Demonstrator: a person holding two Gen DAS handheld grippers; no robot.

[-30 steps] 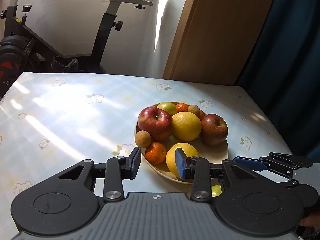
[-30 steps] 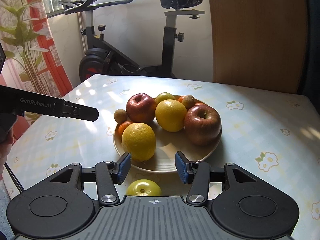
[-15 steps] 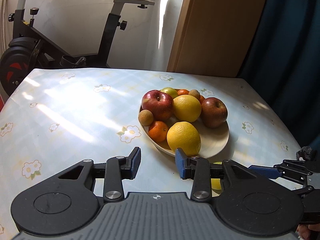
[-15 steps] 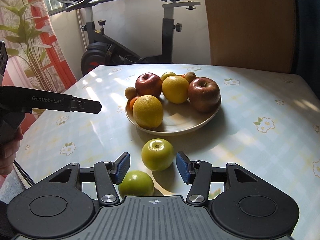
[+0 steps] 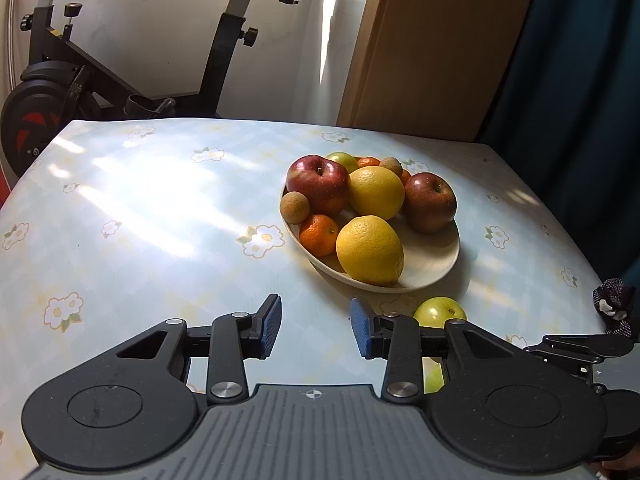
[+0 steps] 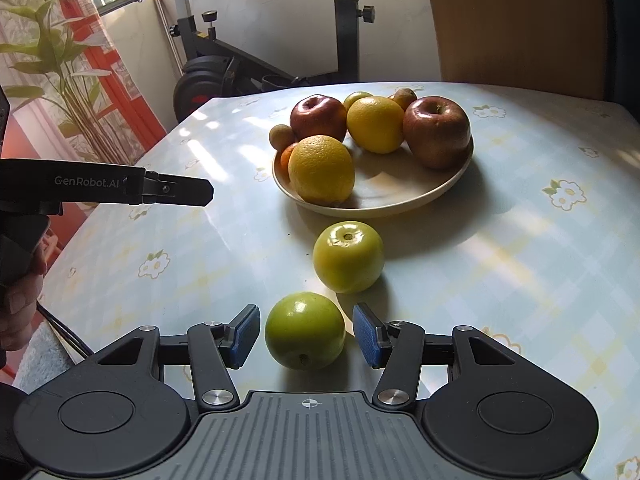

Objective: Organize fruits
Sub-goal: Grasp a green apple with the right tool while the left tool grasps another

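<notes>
A cream plate (image 6: 400, 200) holds two red apples, two yellow citrus fruits, small oranges and small brown fruits. Two green apples lie on the table in front of it. The nearer green apple (image 6: 305, 330) sits between the open fingers of my right gripper (image 6: 306, 336), not clamped. The farther green apple (image 6: 348, 257) lies between it and the plate, and shows in the left wrist view (image 5: 439, 312). My left gripper (image 5: 316, 326) is open and empty above the tablecloth, left of the plate (image 5: 432, 268).
The table has a pale floral cloth (image 5: 160, 208). An exercise bike (image 5: 48, 92) stands behind it, a wooden panel (image 5: 432, 48) and dark curtain at the back right. A plant (image 6: 60, 60) stands at the left. The right table edge is close.
Both grippers have drawn back from the plate toward the near table edge. The two green apples have come into view, and the nearer one now lies between my right fingers.
</notes>
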